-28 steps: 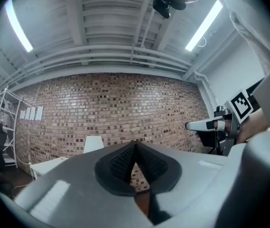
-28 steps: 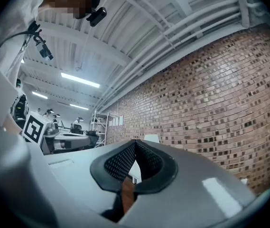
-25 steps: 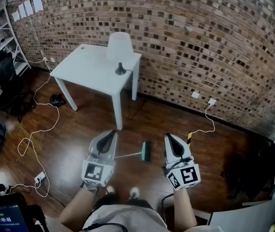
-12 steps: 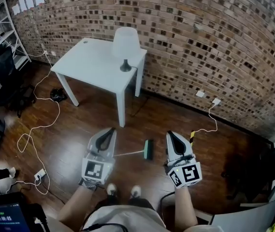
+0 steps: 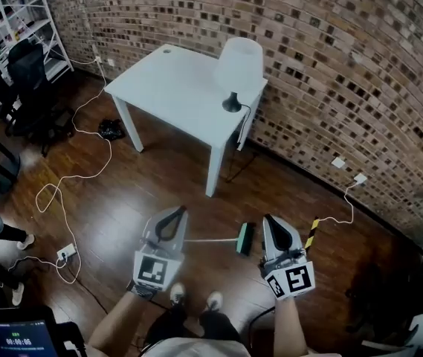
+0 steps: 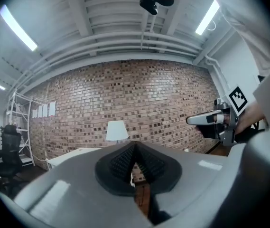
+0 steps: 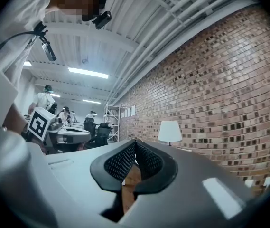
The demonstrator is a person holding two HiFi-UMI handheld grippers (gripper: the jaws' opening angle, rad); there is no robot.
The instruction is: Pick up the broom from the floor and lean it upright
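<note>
One broom (image 5: 245, 238) lies flat on the wooden floor (image 5: 159, 177) in the head view, between the left gripper (image 5: 171, 216) and the right gripper (image 5: 273, 222). Its thin pale handle points toward the left one. It looks light and stiff, with a smooth, possibly slippery handle, so mid-handle seems the best hold. No containers show. Left gripper view: gripper pressed together, empty. Right gripper view: likewise closed on nothing.

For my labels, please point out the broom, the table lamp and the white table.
broom (image 5: 245, 238): head view, on its brush head.
table lamp (image 5: 239, 65): head view, on its shade.
white table (image 5: 172, 89): head view, on its bare top.
</note>
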